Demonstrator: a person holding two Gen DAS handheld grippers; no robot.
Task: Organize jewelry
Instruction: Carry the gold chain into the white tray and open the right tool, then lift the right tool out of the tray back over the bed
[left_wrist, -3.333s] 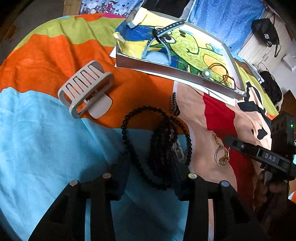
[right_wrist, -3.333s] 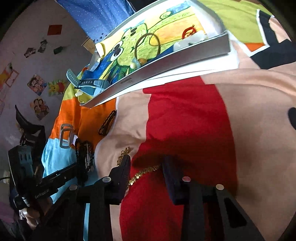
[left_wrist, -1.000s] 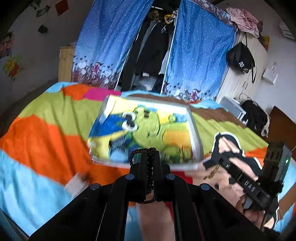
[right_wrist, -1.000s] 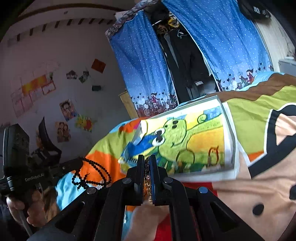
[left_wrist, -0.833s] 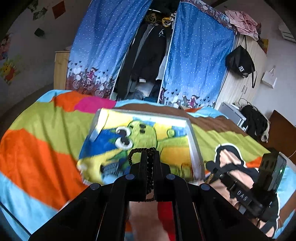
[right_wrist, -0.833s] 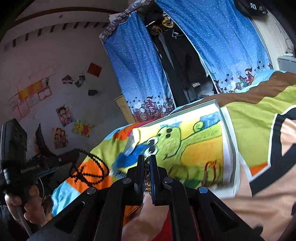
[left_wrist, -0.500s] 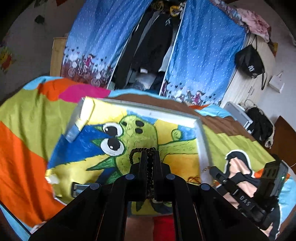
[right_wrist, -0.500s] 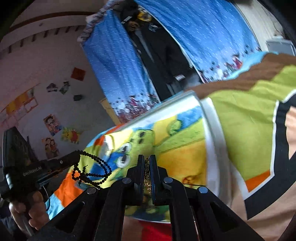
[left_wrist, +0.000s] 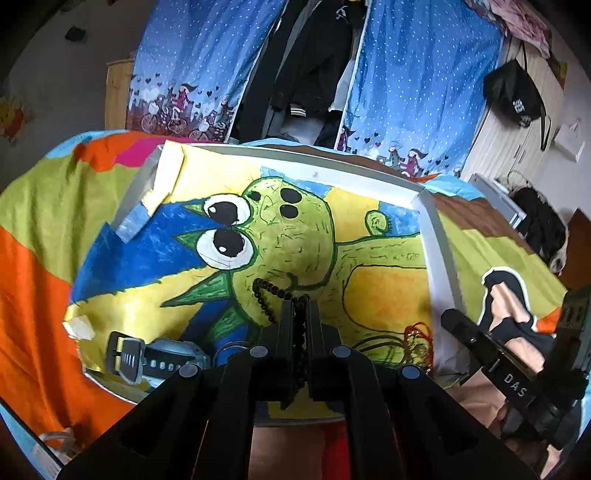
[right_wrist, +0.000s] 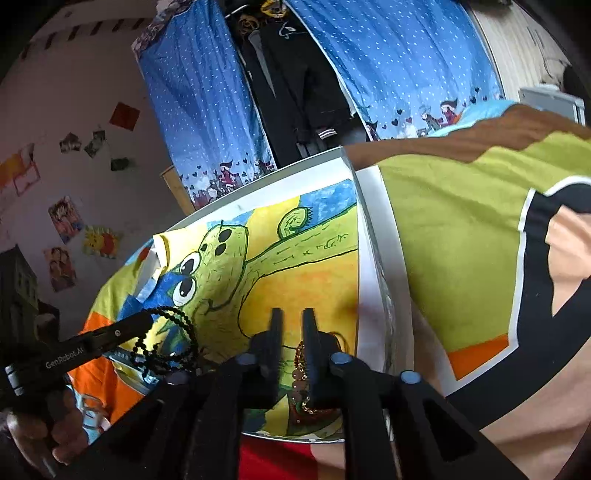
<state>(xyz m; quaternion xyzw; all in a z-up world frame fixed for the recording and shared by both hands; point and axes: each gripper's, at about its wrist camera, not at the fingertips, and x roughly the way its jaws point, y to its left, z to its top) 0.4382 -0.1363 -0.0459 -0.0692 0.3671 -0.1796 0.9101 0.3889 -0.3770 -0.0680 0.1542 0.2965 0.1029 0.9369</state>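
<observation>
The black bead necklace (left_wrist: 271, 297), a string of small glossy round beads, is pinched between the closed jaws of the left gripper (left_wrist: 298, 314), looping out toward 10 o'clock over the shallow tray (left_wrist: 437, 240) lined with a green cartoon drawing. The gold chain (right_wrist: 300, 360) hangs against one finger of the right gripper (right_wrist: 291, 325), whose jaws have just been opening and stand slightly parted; whether it is still pinched is unclear. In the tray, a blue watch (left_wrist: 155, 360) lies at 8 o'clock and red-and-gold bangles (left_wrist: 415, 338) at 4 o'clock, all on a colourful bedspread (left_wrist: 33, 258).

Beyond the matt black plastic fingers (left_wrist: 284, 325), glossy black beads (left_wrist: 264, 295) hung over a painted paper-lined tray (left_wrist: 437, 240) on a soft matt cloth bedspread (left_wrist: 33, 266).
</observation>
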